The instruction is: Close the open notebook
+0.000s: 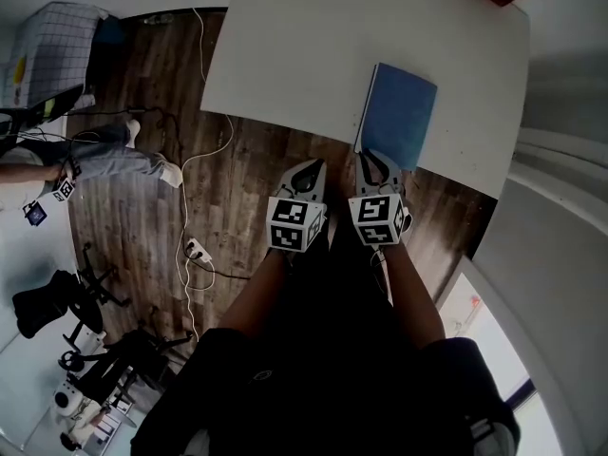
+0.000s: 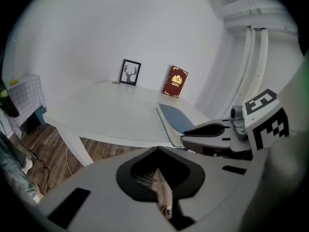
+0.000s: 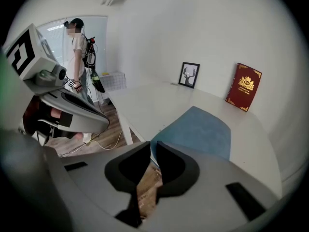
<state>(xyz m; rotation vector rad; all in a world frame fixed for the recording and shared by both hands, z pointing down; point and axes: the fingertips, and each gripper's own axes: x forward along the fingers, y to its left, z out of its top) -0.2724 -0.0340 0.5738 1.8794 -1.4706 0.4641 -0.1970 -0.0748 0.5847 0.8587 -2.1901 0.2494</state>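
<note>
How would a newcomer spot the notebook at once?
Start at the white table. By the edge nearest the person, ahead of the right claw, lies the notebook. It is flat and blue, unlike the red book and framed deer picture standing upright.

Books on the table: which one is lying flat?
The blue notebook, flat at the near edge of the table by the right gripper. The red book stands upright against the wall.
</note>
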